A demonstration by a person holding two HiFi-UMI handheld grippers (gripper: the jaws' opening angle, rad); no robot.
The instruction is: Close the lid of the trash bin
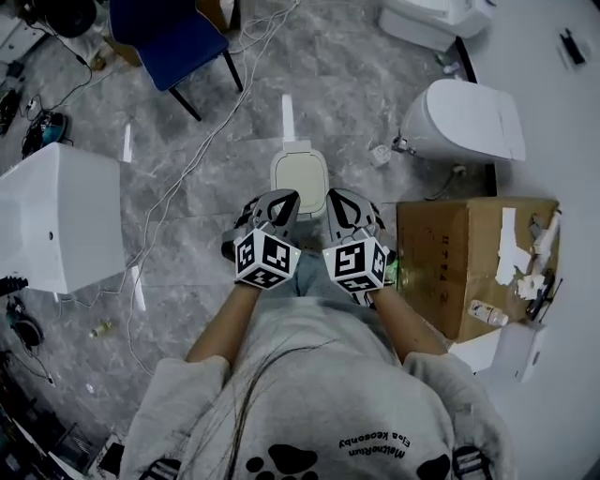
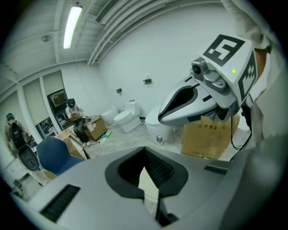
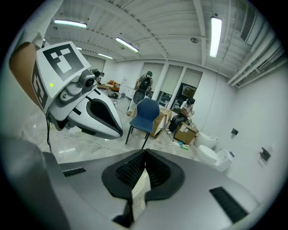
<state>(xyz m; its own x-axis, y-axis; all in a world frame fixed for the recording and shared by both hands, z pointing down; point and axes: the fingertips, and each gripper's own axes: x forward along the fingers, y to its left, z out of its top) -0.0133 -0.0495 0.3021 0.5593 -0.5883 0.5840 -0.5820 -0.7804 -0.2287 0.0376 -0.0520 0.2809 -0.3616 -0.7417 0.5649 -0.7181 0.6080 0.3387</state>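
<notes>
There's the bin (image 1: 276,174) on the floor, just beyond the two grippers, its cream lid (image 1: 300,180) lying flat on top, so whatever is inside stays out of sight. The left gripper (image 1: 279,202) and right gripper (image 1: 341,202) are held side by side at its near edge, both claws pinched tight together, nothing in either.

To the right stands one brown box (image 1: 450,253), with white scraps and a small bottle (image 1: 487,314) along its right side. Cables (image 1: 187,169) trail over the floor left of the bin, reaching its far corner. One white cabinet (image 1: 56,216) stands at the left and one blue chair (image 1: 173,37) far left.

There are two toilets: one (image 1: 464,122) just right of the bin and another (image 1: 436,19) farther back. So that's two grippers, one bin and one lid.
</notes>
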